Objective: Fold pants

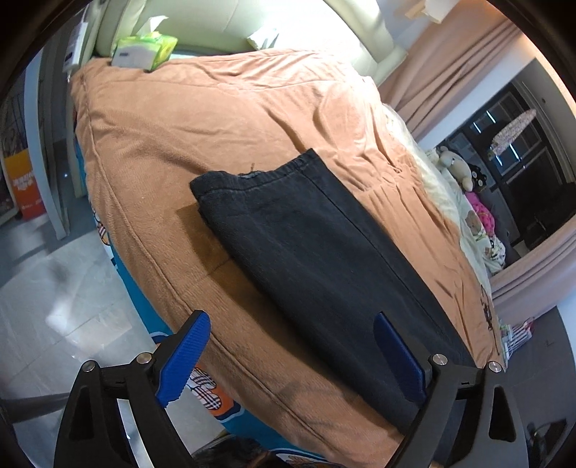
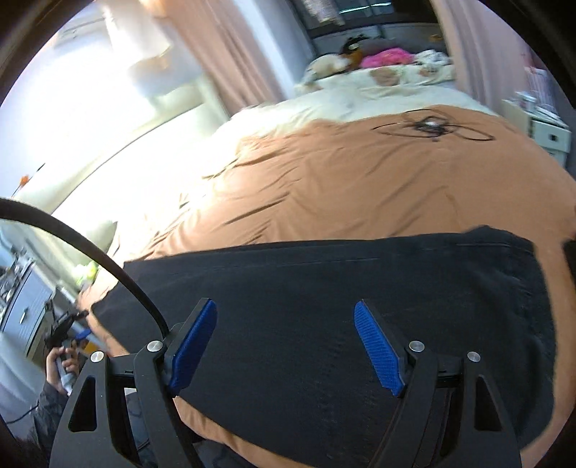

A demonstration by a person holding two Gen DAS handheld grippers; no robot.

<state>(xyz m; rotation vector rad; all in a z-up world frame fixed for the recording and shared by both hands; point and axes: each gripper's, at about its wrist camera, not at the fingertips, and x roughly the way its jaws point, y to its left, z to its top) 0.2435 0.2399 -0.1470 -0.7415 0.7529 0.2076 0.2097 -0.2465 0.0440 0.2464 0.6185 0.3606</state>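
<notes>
Black pants (image 1: 316,259) lie folded flat on the bed (image 1: 223,118), so left gripper (image 1: 291,356) and right gripper (image 2: 286,345) fingers hang released above them, pants toward 12 o'clock.

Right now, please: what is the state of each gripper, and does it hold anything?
Left gripper: open, holding nothing; the black pants lie on the bed.
Right gripper: open, holding nothing, above the pants.

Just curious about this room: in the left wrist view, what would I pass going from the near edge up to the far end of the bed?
Open left gripper → folded black pants → orange bedspread → green tissue pack → pale padded headboard.
</notes>
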